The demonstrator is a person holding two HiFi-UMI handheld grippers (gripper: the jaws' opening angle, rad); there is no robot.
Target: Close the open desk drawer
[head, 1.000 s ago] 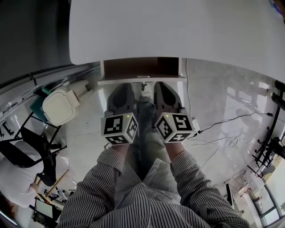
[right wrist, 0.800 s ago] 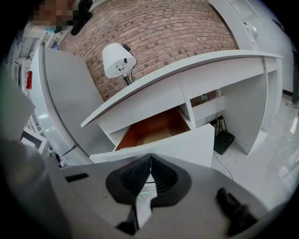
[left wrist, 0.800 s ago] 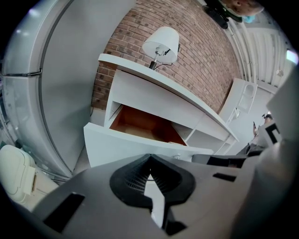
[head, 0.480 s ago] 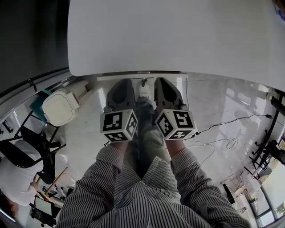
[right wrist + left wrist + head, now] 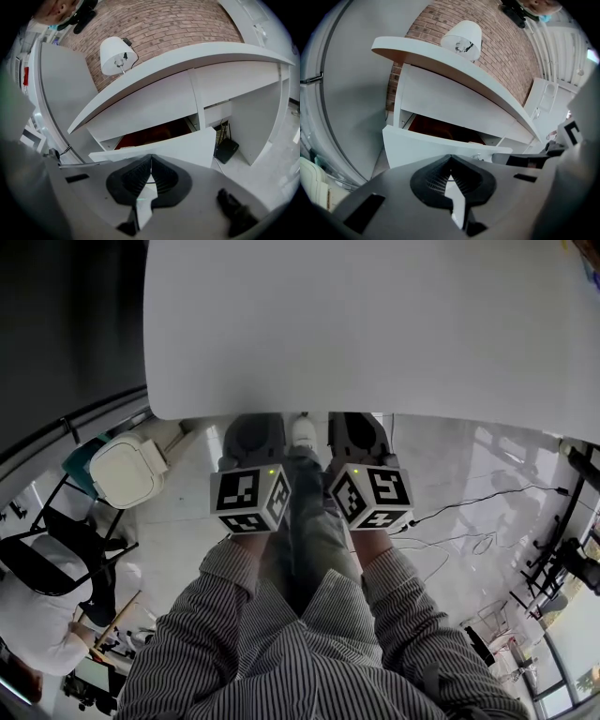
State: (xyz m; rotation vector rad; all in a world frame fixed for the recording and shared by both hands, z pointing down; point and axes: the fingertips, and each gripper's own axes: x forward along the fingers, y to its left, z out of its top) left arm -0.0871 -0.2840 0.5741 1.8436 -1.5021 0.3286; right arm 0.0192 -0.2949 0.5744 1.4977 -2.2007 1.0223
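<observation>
Right now the drawer [image 5: 440,149] is sticking out a little from under the white desk top [image 5: 375,324]. It is not pushed all the way in. Its white front is facing the two grippers. A thin strip of its dark red-brown inside is showing above that front.

The left gripper [image 5: 450,160] is pointing straight at the left part of the drawer front, very close to it. Its two black jaws are pressing together, tip to tip, and nothing is sitting between them. The tips are lying right up at the white front, but I cannot tell if they are touching it.

The right gripper [image 5: 151,159] is pointing at the right part of the same front. Its jaws are squeezing together too, and they are holding nothing.

Looking down from the head view, the desk top is hiding the drawer. Both grippers are lying side by side, near each other, with their noses going under the desk edge. Their marker cubes [image 5: 250,502] are facing up, and arms in striped sleeves [image 5: 216,615] are reaching out behind them.

A white lamp [image 5: 117,55] is standing on the desk in front of a brick wall [image 5: 164,23]. A black box [image 5: 227,149] is sitting on the floor under the desk, to the right of the drawer.
</observation>
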